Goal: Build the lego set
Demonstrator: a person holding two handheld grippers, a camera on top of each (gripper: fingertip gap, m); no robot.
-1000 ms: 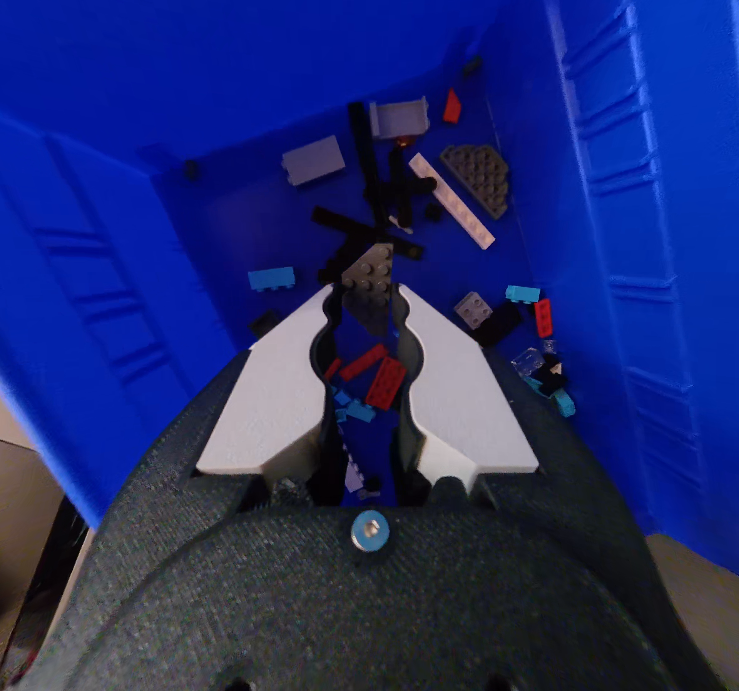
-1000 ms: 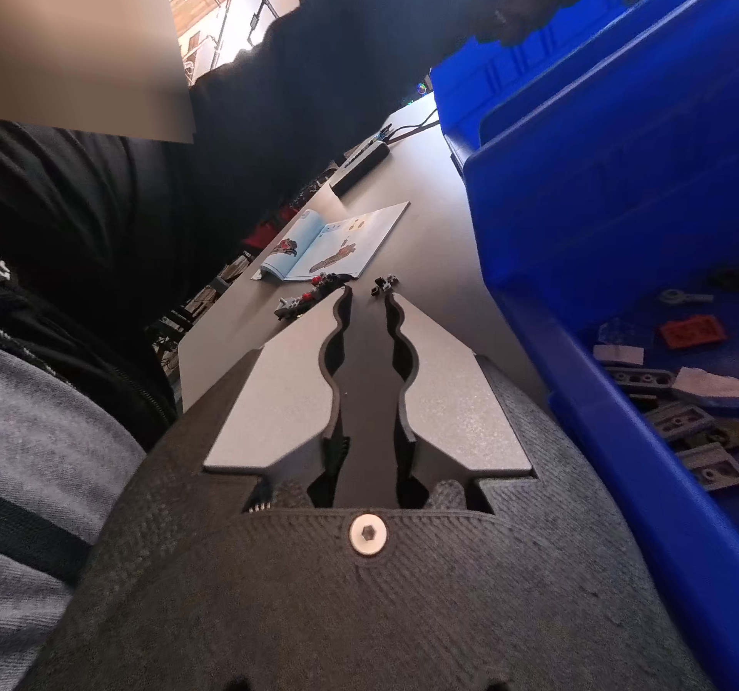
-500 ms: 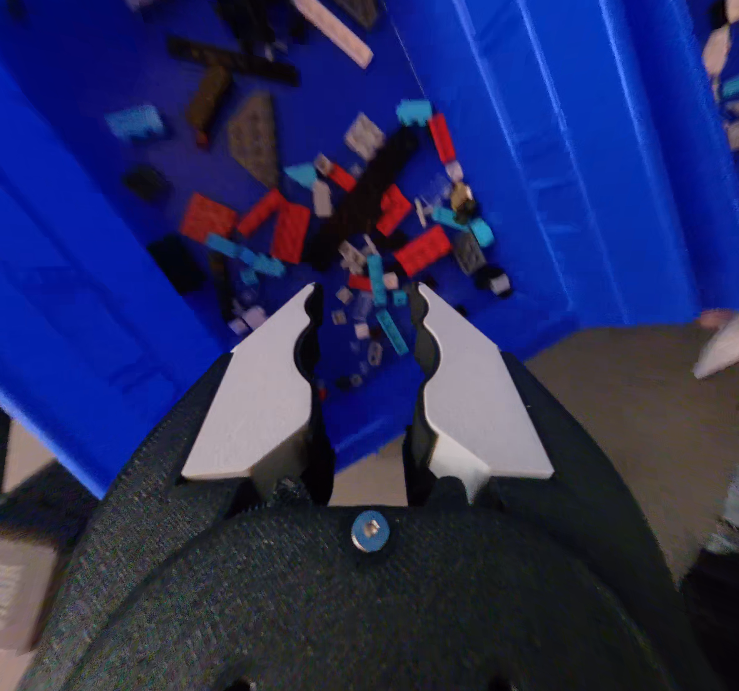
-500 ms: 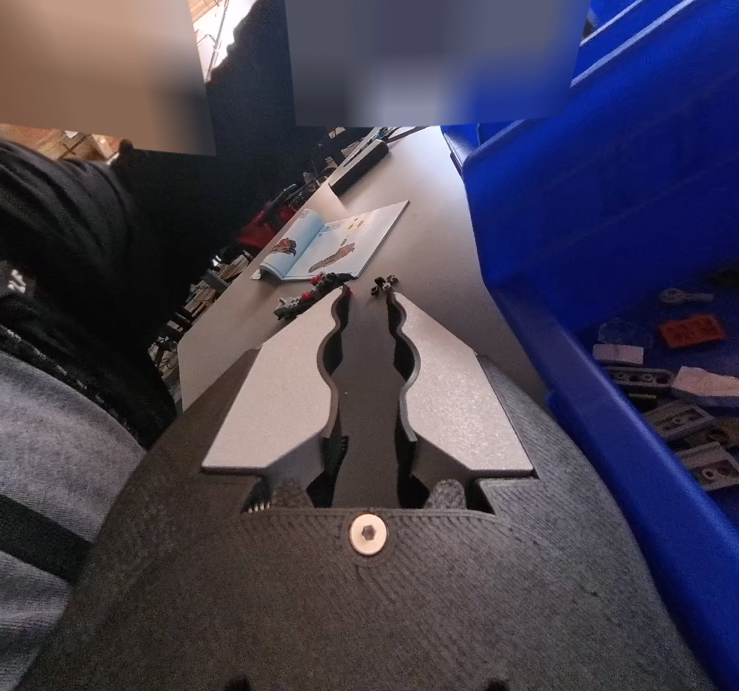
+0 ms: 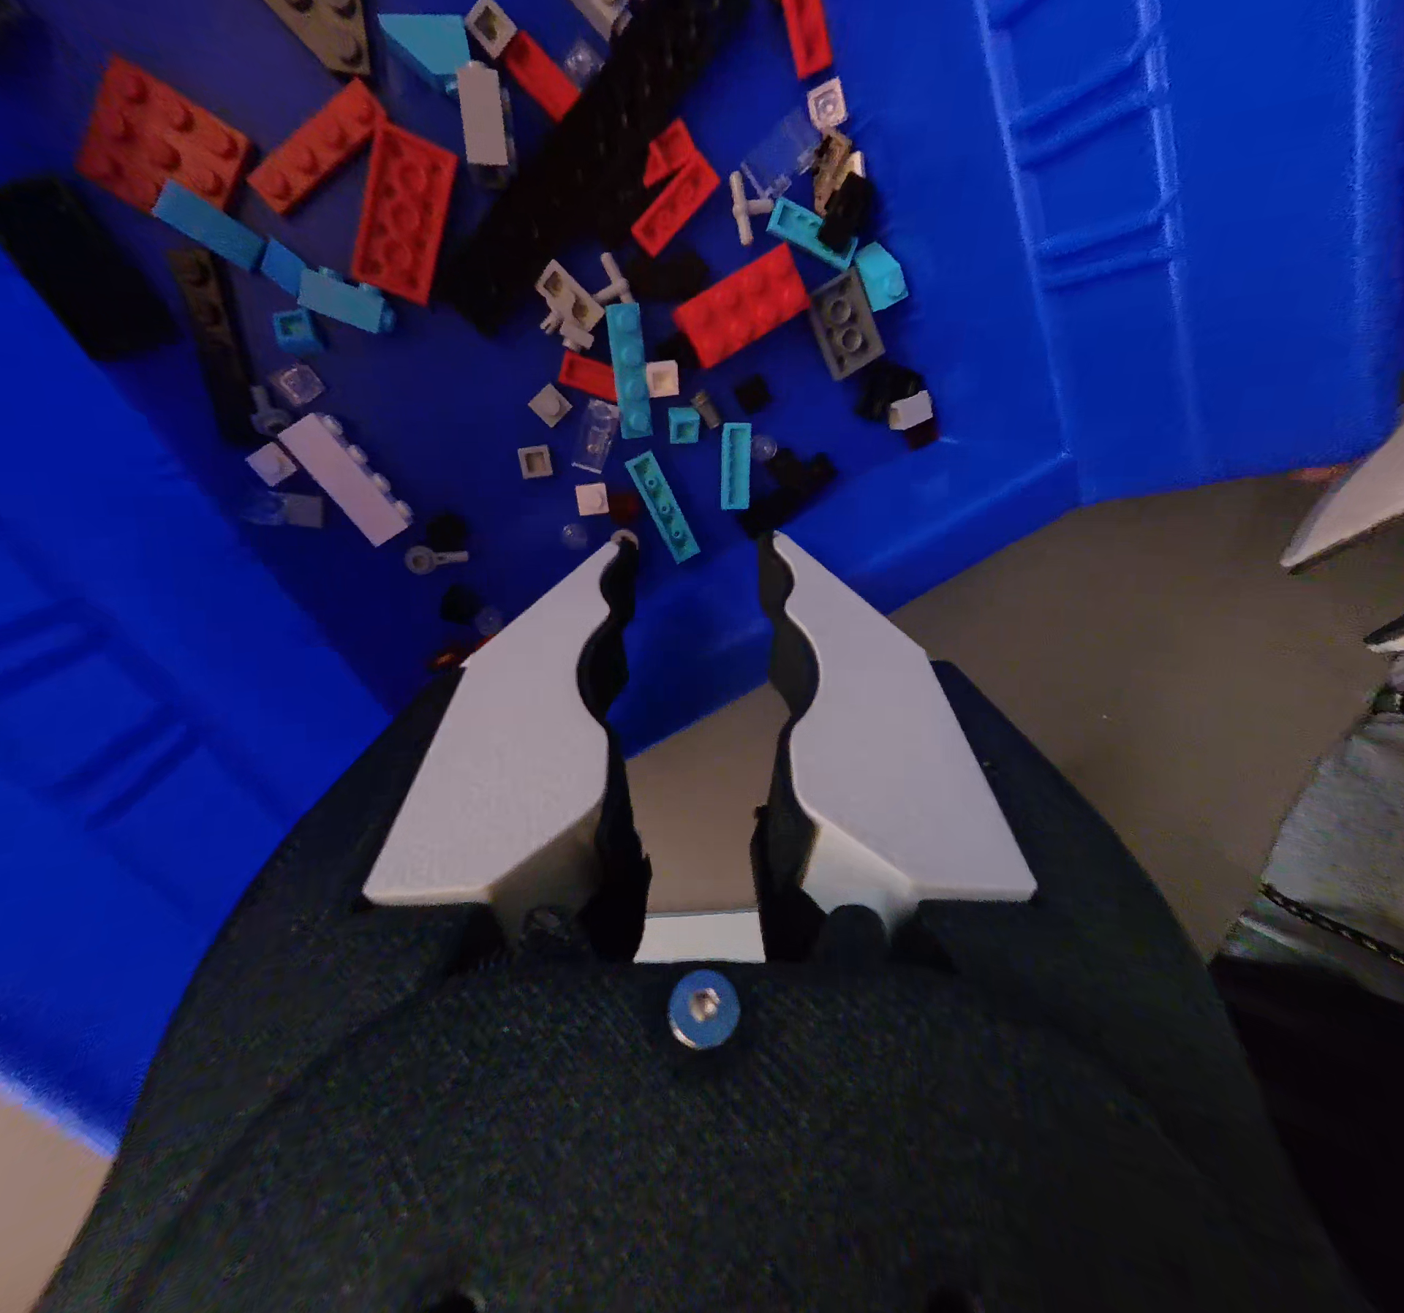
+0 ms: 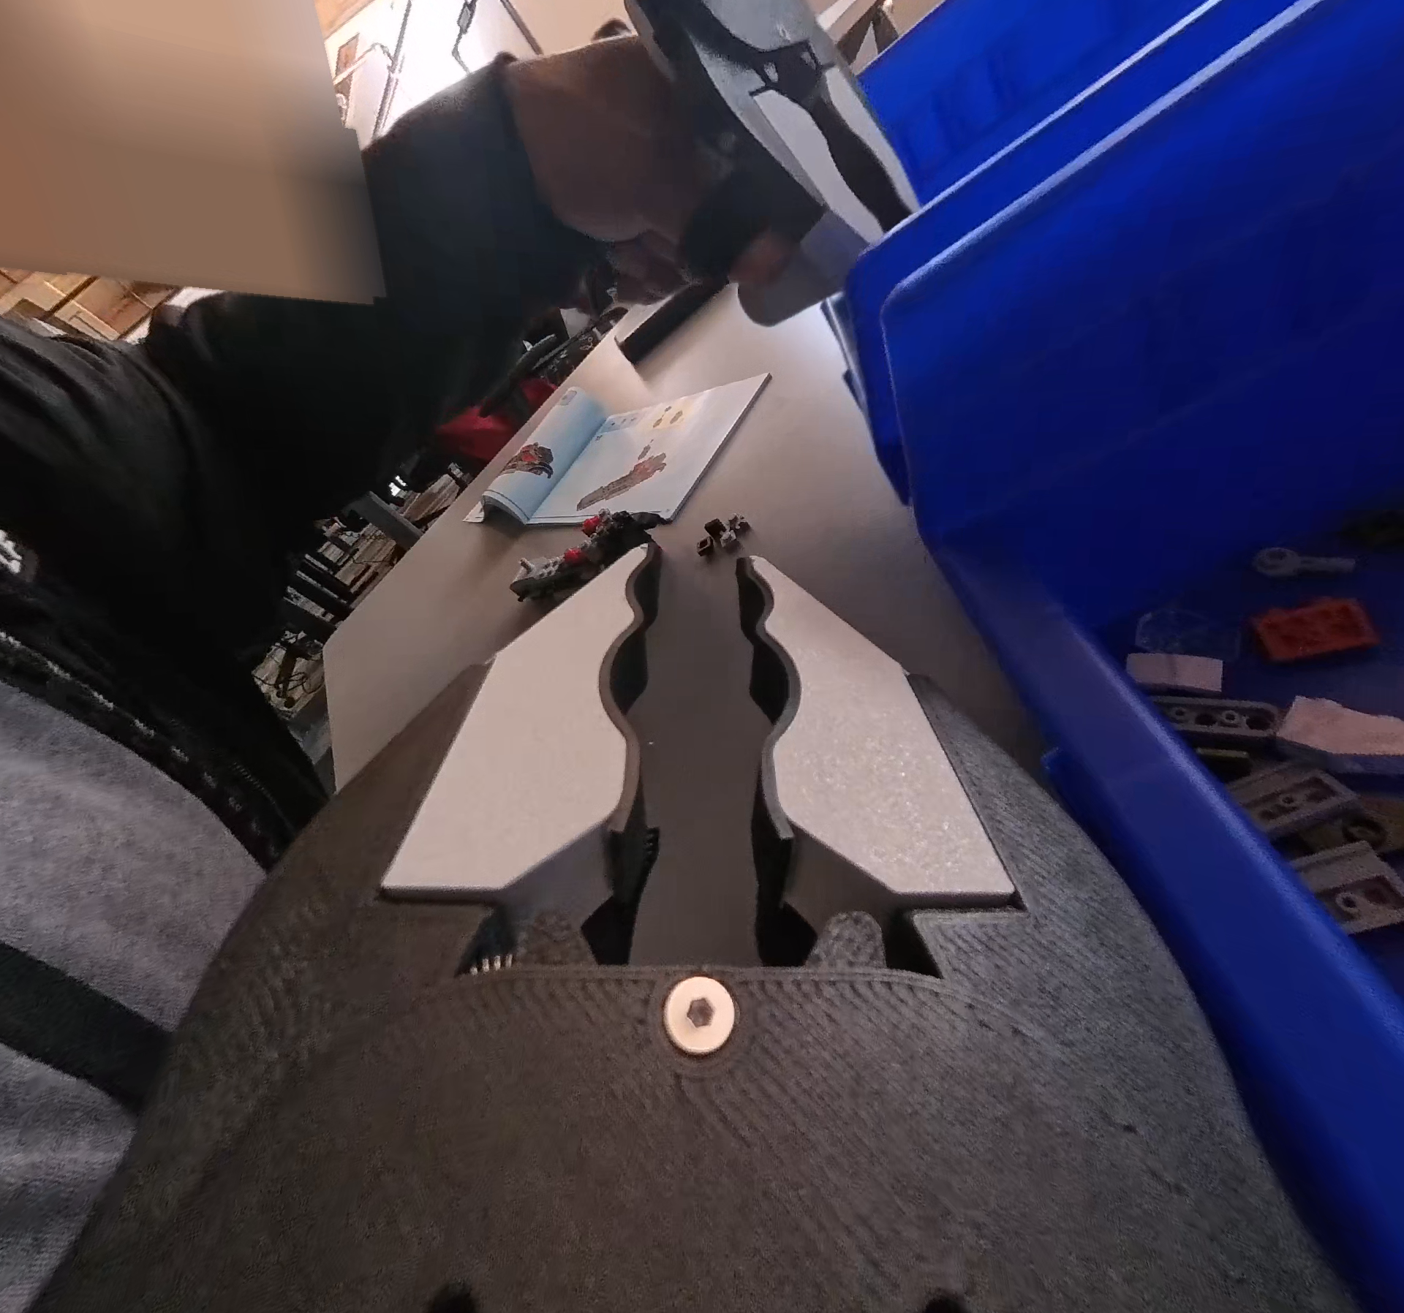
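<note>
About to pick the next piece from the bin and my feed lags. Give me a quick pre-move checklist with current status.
1. Left gripper jaws open and empty: ok.
2. Right gripper jaws open and empty: ok.
3. Left gripper over the bin with loose bricks in sight: ok.
4. Needed piece identified: cannot tell.
5. Booklet open on the table: ok.
6. Partial build on the table beside the booklet: ok.

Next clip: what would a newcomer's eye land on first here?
The blue bin fills the left wrist view, its floor strewn with red, cyan, grey and black lego pieces ahead of the open left gripper. In the right wrist view, an open instruction booklet lies on the grey table beyond the right gripper.
</note>
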